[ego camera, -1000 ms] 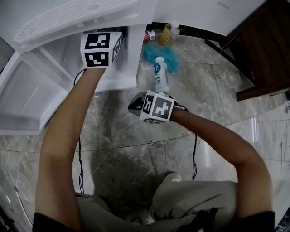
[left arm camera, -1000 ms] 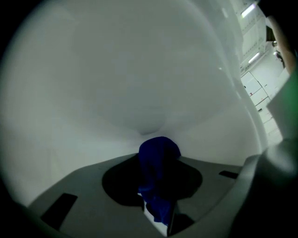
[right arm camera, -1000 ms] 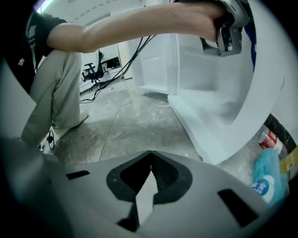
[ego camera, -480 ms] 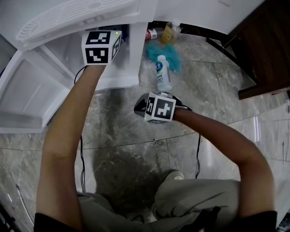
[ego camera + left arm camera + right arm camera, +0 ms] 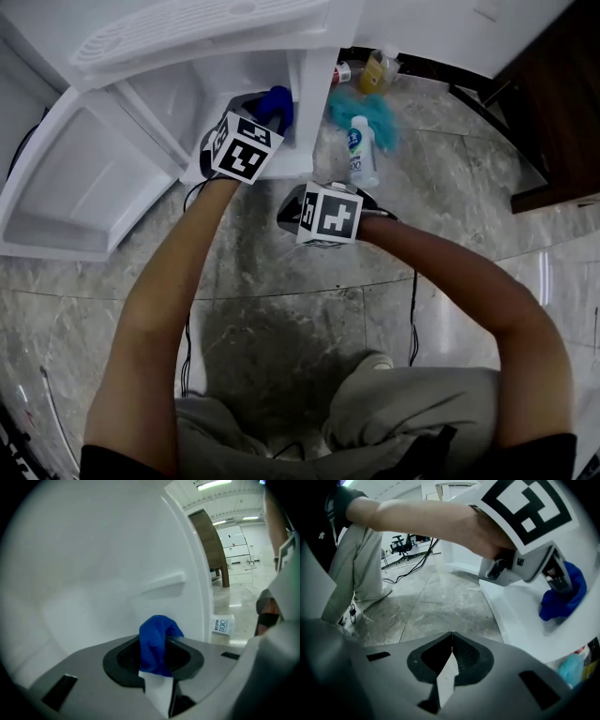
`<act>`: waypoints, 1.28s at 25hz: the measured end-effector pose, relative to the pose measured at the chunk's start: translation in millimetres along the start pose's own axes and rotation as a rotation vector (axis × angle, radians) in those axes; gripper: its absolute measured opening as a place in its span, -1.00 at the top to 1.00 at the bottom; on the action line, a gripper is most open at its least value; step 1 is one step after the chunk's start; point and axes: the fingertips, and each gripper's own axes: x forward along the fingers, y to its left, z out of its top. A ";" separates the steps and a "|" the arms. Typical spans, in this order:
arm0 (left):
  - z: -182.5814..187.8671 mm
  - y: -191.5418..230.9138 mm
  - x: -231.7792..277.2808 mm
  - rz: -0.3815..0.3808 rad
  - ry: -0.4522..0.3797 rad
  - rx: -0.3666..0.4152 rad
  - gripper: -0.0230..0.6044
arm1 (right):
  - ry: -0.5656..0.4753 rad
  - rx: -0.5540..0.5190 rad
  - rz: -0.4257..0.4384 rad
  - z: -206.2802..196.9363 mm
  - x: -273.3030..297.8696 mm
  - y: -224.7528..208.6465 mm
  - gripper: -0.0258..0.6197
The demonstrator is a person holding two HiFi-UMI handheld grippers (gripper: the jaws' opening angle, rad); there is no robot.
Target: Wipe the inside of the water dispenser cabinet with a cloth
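Left gripper (image 5: pixel 262 120) pinches a bunched blue cloth (image 5: pixel 157 639) between its jaws, the fabric bulging out past the tips. It reaches into the open white cabinet (image 5: pixel 225 89) at about twelve o'clock in the head view, with the cloth (image 5: pixel 277 103) low against the cabinet's bottom shelf near the right wall. Right gripper (image 5: pixel 450 660) has its jaws pressed together on nothing and hangs over the floor (image 5: pixel 281 309) just in front of the cabinet.

The grip looks like the weak point. Only a fold of cloth sits between the pads, so dragging it hard across the shelf could pull it free. The bunched wad probably touches the panel with a small patch, so corners may be missed unless the strokes overlap. The gripper's body is bulky for the opening and could knock the right wall or the ledge (image 5: pixel 159 584) moulded into the inner panel. The idle right gripper is near a lying white bottle (image 5: pixel 361 150) at one o'clock, and a careless swing could send it rolling.

Inside, the cabinet is smooth, glossy white plastic, which should wipe easily but offers little friction. Its door (image 5: pixel 75 187) stands swung open at ten o'clock. Grey marbled stone tiles cover the floor. A teal cloth (image 5: pixel 375 111) and small containers lie at one o'clock, and dark wooden furniture (image 5: pixel 553 103) stands at two o'clock.
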 end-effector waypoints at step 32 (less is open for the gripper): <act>-24.0 -5.3 53.8 -0.089 0.177 0.502 0.61 | 0.028 0.070 0.044 -32.8 -1.0 16.6 0.92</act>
